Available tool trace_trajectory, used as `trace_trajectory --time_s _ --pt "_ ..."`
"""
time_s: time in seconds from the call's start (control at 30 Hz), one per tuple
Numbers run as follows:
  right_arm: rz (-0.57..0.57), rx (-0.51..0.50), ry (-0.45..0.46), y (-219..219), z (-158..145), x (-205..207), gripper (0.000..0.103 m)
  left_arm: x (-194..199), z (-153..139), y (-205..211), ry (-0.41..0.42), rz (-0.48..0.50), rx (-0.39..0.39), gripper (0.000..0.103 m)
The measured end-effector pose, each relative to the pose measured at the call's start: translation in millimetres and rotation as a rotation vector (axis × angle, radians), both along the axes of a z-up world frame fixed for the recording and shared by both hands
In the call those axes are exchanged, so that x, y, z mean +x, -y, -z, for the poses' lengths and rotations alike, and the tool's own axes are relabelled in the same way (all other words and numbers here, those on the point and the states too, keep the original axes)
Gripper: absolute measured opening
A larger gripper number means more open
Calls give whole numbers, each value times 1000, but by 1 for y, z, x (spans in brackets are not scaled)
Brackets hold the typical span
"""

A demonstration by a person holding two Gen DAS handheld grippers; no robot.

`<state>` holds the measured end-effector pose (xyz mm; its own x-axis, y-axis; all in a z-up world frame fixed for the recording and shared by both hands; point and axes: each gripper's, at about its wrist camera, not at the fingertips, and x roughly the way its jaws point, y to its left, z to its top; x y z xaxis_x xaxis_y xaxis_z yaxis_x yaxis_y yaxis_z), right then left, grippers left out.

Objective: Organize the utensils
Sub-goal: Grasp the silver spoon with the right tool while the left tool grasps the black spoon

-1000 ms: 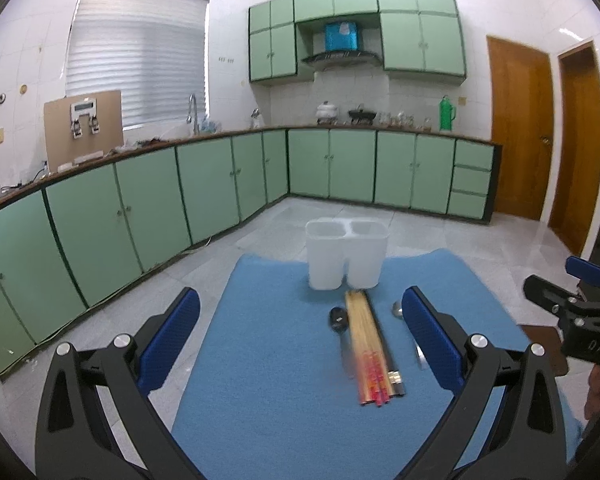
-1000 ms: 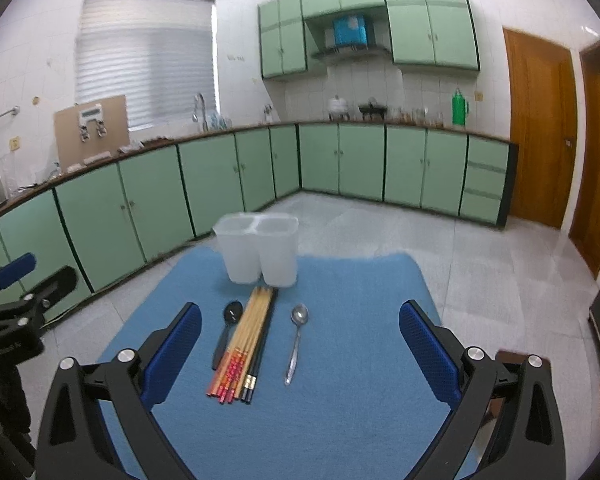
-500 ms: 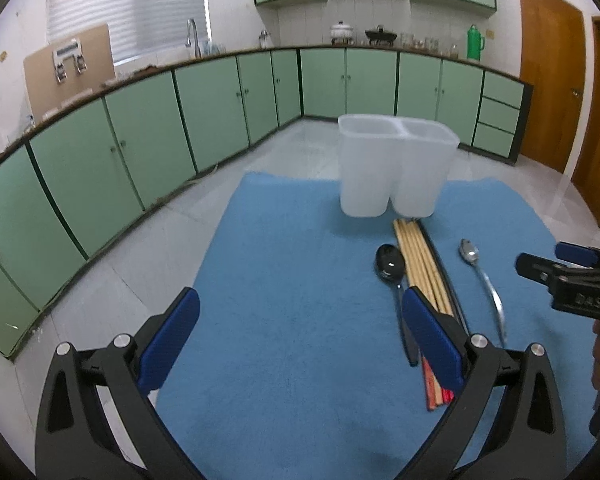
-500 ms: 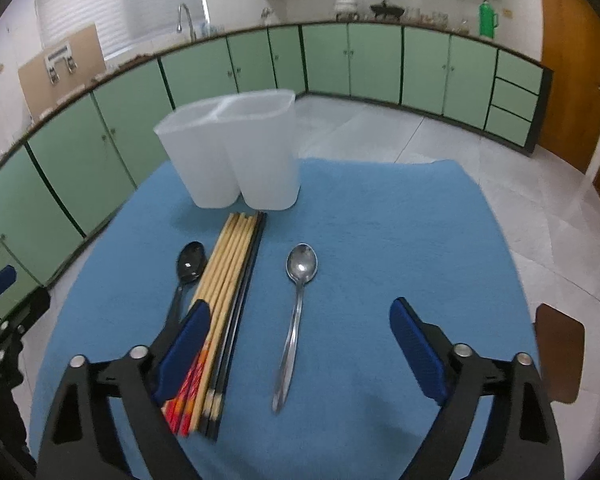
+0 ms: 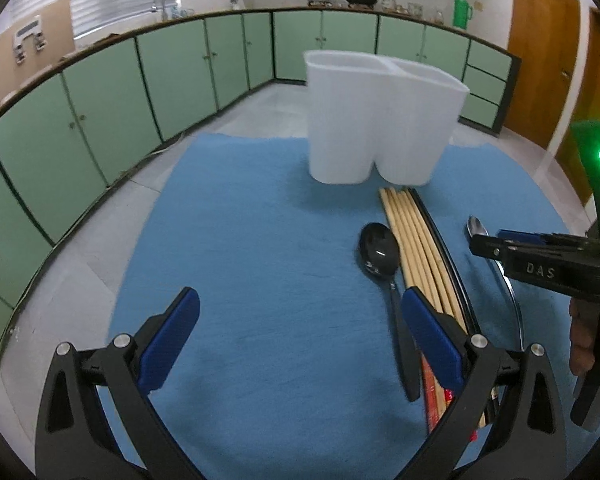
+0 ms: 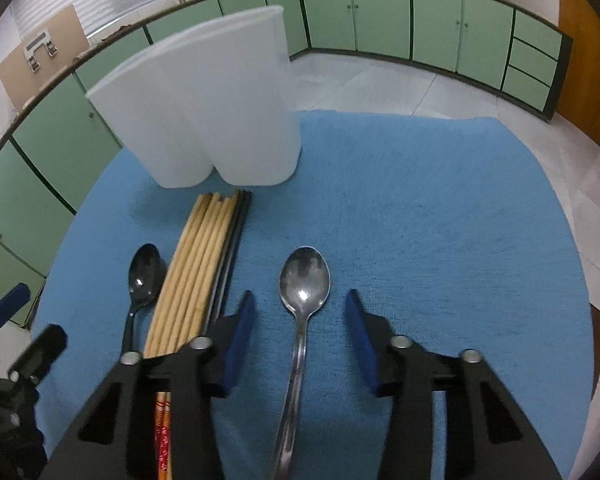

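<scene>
On the blue mat (image 5: 260, 260) lie a black spoon (image 5: 378, 252), a bundle of wooden and black chopsticks (image 5: 416, 240) and a silver spoon (image 6: 305, 276). Behind them stands a white two-compartment holder (image 6: 204, 100), also in the left wrist view (image 5: 380, 120). My right gripper (image 6: 299, 300) hangs low over the silver spoon; its jaws are closing, with the spoon's neck between them and the pads clear of it. My left gripper (image 5: 300, 304) is open over bare mat, left of the black spoon, its right finger covering the chopsticks' near ends.
The mat covers a table in a kitchen with green cabinets (image 5: 100, 112) and a pale tiled floor (image 6: 380, 84) beyond it. A brown door (image 5: 540, 52) is at the right. A hand holds the right gripper's handle (image 5: 592, 320).
Both grippers have come down and forward toward the mat and tilted downward. The right jaws have narrowed from wide open, now straddling the silver spoon. The left jaws stay wide.
</scene>
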<state>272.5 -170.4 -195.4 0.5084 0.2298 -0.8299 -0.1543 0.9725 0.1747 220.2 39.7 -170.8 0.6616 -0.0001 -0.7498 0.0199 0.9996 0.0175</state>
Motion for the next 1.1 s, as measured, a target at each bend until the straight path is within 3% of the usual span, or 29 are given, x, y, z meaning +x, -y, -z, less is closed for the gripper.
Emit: trace_trajectory --time_s 0.1,0.6,0.9,1.1 --pt "-3 -10 3 2 1 1 24 11 7 9 -21 21 -4 98" --pt "-18 -9 24 7 3 -3 23 43 41 26 -117 34 47 98" --pt "-29 -22 26 6 2 -4 23 42 41 14 -125 16 40 99" --pt "-35 -25 15 3 1 3 25 51 32 30 -114 35 41 98"
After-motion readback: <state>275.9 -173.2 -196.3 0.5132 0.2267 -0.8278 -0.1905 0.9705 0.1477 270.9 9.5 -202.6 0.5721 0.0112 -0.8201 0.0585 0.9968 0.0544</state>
